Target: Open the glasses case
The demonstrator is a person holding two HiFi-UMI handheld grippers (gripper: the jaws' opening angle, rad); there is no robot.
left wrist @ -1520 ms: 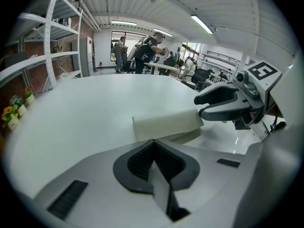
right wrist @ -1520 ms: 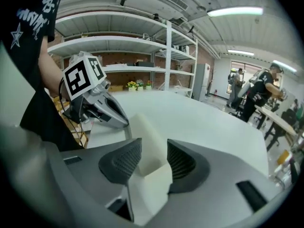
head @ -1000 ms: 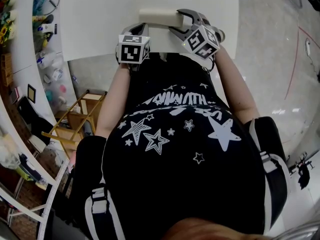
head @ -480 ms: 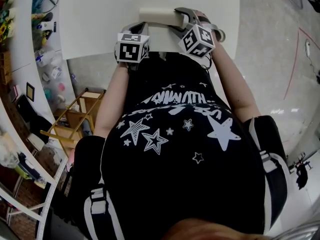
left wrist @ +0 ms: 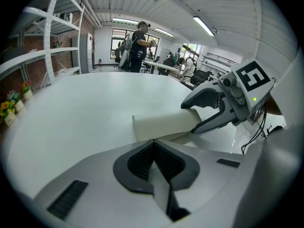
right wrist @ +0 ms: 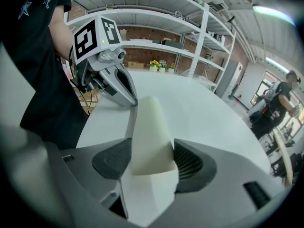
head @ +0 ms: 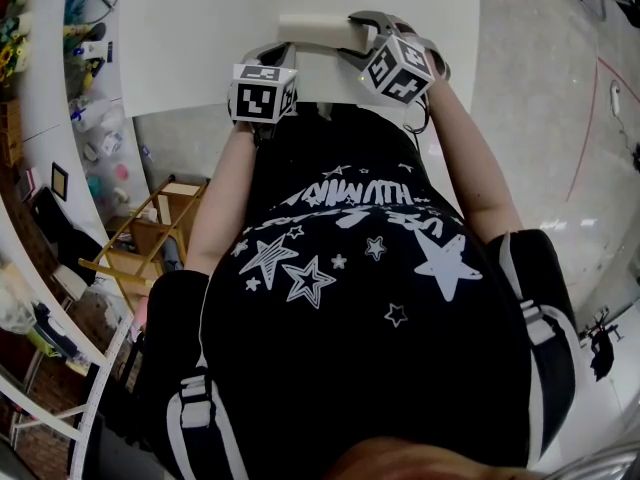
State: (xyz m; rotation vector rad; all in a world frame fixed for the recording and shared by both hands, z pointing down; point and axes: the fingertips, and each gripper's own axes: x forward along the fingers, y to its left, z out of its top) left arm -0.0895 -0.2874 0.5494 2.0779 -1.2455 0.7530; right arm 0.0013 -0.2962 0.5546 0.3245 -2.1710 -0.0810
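A cream glasses case [head: 312, 32] lies near the front edge of the white table [head: 220, 28]. My right gripper [head: 356, 32] is shut on the case's right end; in the right gripper view the case [right wrist: 148, 127] sits squeezed between both pads. My left gripper [head: 283, 54] is at the case's left front corner. In the left gripper view its pads meet on a thin cream flap at the case's [left wrist: 164, 125] lower edge, and the right gripper [left wrist: 204, 113] holds the far end. The left gripper [right wrist: 128, 99] shows shut at the case's far end in the right gripper view.
Cluttered shelves [head: 60, 118] and a wooden stool [head: 150, 233] stand left of the table. White tabletop [left wrist: 71, 108] stretches beyond the case. People [left wrist: 139, 39] stand far behind it. Metal shelving [right wrist: 190, 37] with flowers rises behind the table, and a person [right wrist: 278, 99] stands at right.
The right gripper has shifted slightly left and turned, its marker cube now tilted differently. The left gripper and the case have hardly moved.
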